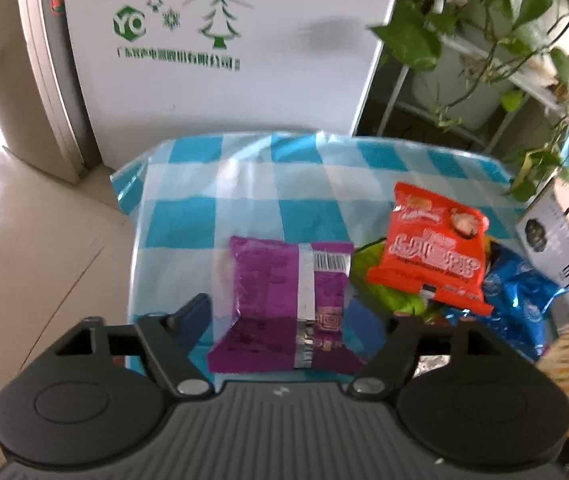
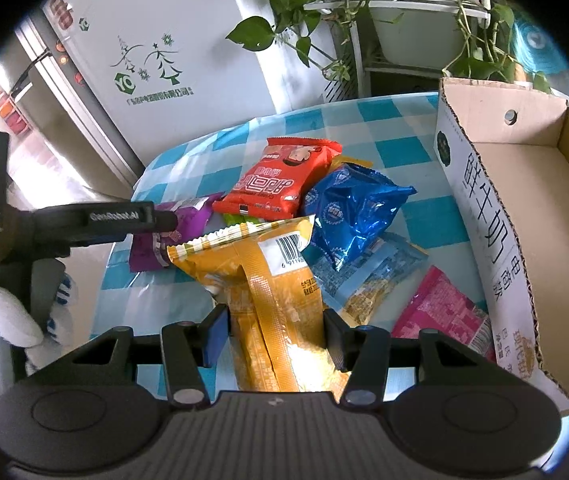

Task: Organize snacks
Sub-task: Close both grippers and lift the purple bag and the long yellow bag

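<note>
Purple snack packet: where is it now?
Left wrist view: purple snack packet lies on the checked tablecloth between the left gripper's open jaws, left of the red packet.

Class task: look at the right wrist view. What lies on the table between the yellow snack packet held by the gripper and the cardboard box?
In the right wrist view, a pale blue packet and a pink packet lie between the yellow packet and the cardboard box.

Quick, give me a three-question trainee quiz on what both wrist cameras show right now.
1. True or false: the right gripper is shut on the yellow packet.
2. Which packet lies between the left gripper's open jaws? A red, B purple, C blue.
3. What stands at the right of the table, its inside bare where visible?

Key: 1 true. 2 B, the purple packet. 3 The cardboard box.
</note>
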Demonstrator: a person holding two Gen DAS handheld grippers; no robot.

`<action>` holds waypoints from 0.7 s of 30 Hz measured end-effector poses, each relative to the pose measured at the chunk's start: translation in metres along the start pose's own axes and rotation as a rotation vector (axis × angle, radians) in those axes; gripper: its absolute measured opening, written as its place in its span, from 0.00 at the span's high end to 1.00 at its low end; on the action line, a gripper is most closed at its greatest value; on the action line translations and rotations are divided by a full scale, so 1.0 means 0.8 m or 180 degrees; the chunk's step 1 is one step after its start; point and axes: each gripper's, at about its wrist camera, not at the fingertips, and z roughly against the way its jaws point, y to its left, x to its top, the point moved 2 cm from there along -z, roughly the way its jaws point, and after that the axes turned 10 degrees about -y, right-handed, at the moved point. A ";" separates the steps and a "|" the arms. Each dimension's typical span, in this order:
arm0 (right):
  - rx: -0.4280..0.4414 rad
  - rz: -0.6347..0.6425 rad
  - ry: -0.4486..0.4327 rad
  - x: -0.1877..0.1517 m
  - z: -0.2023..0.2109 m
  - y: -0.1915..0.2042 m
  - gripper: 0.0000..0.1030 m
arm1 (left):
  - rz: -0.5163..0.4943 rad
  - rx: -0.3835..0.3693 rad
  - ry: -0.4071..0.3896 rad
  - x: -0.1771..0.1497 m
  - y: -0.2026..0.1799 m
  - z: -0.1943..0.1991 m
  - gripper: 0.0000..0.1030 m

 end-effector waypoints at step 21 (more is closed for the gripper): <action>0.0035 -0.0098 -0.0004 0.003 -0.007 0.000 0.47 | -0.0089 0.0006 -0.0098 -0.020 -0.006 0.002 0.38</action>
